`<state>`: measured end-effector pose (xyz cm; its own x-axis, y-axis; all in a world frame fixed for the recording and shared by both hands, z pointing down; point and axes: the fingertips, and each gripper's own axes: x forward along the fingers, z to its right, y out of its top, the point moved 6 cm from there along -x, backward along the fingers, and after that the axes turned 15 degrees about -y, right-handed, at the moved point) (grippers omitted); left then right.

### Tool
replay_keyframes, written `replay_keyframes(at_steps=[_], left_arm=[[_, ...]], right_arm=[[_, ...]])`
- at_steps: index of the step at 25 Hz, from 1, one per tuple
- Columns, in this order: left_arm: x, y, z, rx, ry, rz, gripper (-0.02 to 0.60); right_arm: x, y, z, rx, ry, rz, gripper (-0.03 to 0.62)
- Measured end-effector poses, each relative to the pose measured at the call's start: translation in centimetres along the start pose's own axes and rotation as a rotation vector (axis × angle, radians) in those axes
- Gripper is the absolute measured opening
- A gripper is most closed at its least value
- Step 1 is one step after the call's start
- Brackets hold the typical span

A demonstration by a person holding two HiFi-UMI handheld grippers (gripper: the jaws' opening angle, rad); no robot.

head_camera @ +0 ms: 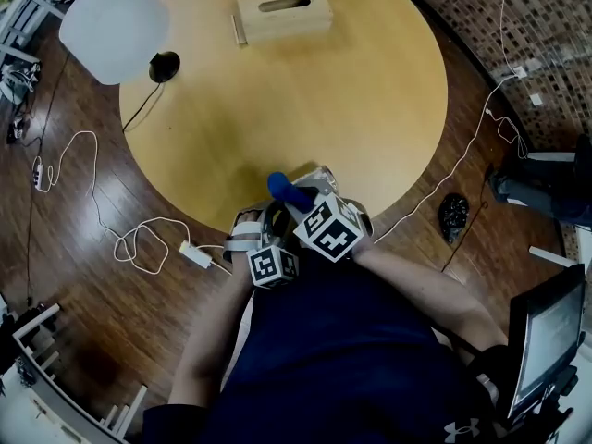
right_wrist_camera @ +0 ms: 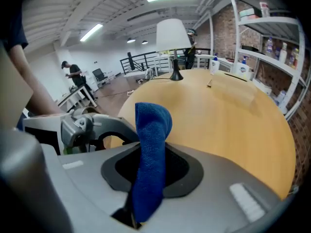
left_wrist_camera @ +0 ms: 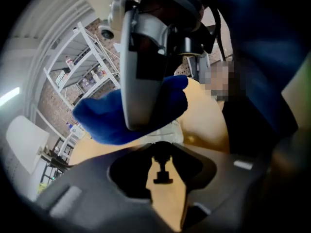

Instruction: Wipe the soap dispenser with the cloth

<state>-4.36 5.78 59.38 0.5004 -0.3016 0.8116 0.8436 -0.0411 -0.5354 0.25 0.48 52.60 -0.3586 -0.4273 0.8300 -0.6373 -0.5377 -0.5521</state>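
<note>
Right hand-held gripper point(right_wrist_camera: 146, 178) pinches the blue cloth point(right_wrist_camera: 151, 130) over the bench's point(head_camera: 351, 91) near edge. Left hand-held gripper point(left_wrist_camera: 163, 178) sits slightly spread, empty. The slotted wooden box point(head_camera: 282, 14) is at the far edge, contents unseen.

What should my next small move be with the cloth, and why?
Probably reach the right tongs forward across the round wooden table. They pinch the blue terry cloth, the left tongs look empty, and the small white bottles, likely the dispensers, stand at its far edge.
</note>
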Motion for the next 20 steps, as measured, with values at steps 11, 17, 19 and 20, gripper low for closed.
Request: replay_keyframes(at_steps=[11,17,19,20], left_arm=[[-0.3,0.1,-0.2,-0.004,-0.027,0.024,0.132],[0.0,0.0,0.1,0.052,-0.023,0.006,0.132],[0.0,0.0,0.0,0.066,-0.019,0.002,0.132],[0.1,0.0,-0.1,0.064,-0.015,0.006,0.132]], right_arm=[[-0.4,-5.3,7.4,0.263,-0.158,-0.055,0.092],[0.1,-2.9,5.6,0.242,-0.092,-0.091,0.094],[1.3,-1.0,3.3,0.196,-0.025,-0.086,0.094],[2.0,-0.3,2.3,0.179,0.002,-0.092,0.094]])
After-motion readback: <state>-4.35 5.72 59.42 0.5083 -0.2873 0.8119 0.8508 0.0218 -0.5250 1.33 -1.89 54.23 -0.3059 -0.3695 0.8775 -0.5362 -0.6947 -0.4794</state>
